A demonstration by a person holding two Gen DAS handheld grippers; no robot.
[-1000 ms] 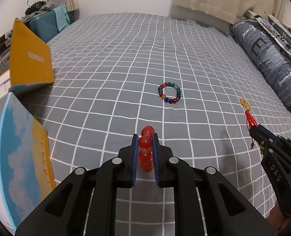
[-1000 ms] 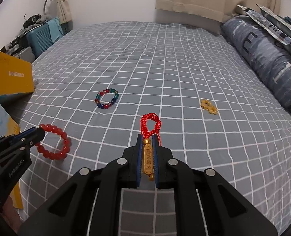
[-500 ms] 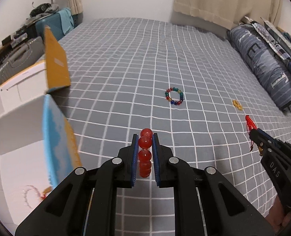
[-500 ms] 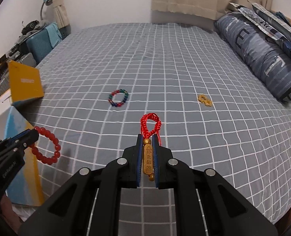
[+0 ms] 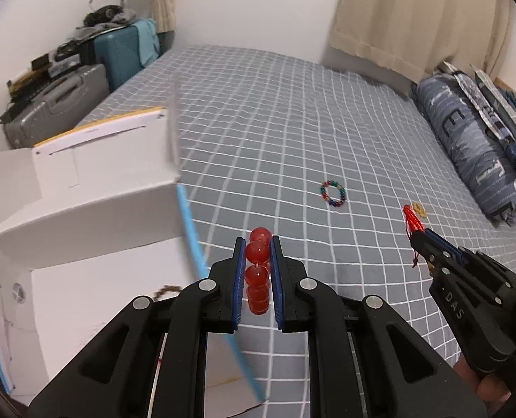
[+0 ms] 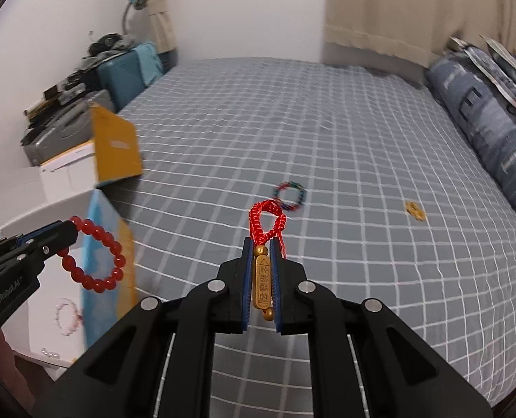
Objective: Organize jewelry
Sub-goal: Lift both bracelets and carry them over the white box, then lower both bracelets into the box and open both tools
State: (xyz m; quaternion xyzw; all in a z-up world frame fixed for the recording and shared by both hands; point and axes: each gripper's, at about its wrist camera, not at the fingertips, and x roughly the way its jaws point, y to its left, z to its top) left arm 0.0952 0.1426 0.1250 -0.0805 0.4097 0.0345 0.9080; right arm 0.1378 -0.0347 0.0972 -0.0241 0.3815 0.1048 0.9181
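Clamped on a red bead bracelet [image 5: 258, 271], the left gripper [image 5: 257, 244], pads pressing the beads; hanging as a full ring in the right view only. Just left of it, the open white box [image 5: 83, 216] with its blue-edged wall close by; wide bare grid bedspread [image 5: 275, 122] ahead and to the right. Clenched likewise on a gold charm [image 6: 263, 284] with red cord loop, the right gripper [image 6: 262, 244]. Well ahead of both, a multicoloured bracelet [image 5: 332, 193] and a small gold piece [image 6: 415, 210] on the bedspread. Inside the box, a pale bracelet [image 6: 66, 317], plain from the right view alone.
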